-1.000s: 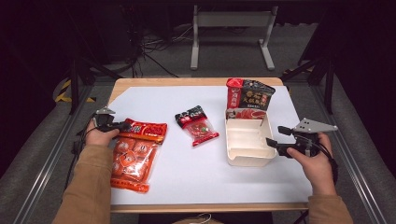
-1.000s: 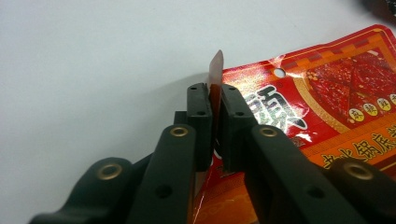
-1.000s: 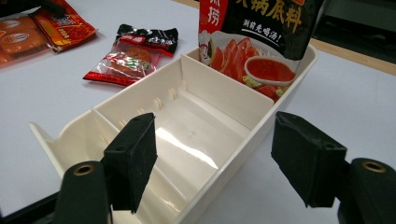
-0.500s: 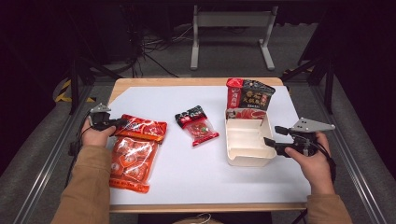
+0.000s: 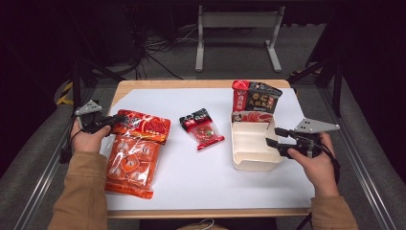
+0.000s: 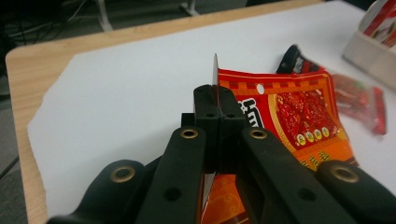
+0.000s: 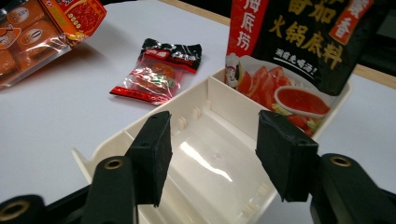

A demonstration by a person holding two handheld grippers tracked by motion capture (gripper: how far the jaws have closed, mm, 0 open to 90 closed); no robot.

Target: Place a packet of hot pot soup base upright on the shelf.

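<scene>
A large orange-red snack bag (image 5: 134, 153) lies at the left of the white sheet, its top end raised. My left gripper (image 5: 112, 122) is shut on that bag's top edge (image 6: 289, 107), with the thin edge pinched between the pads (image 6: 217, 100). A cream divided box (image 5: 253, 165) sits at the right. A dark hotpot-base pouch (image 5: 256, 98) stands in its far compartment. My right gripper (image 5: 274, 136) hovers at the box's right wall. Its jaws have just been closing, and they stand apart over the box (image 7: 233, 102) with nothing pressed between them (image 7: 219, 154).
A small red-and-black packet (image 5: 202, 129) lies mid-table between bag and box. The white sheet (image 5: 201, 182) covers a wooden table (image 5: 206, 212). Metal rails run along both sides, and a grey stand (image 5: 237, 28) rises behind the table.
The left hand has risen and drawn the bag's top end up off the sheet. The right gripper's jaws have narrowed while the hand stayed at the box.
</scene>
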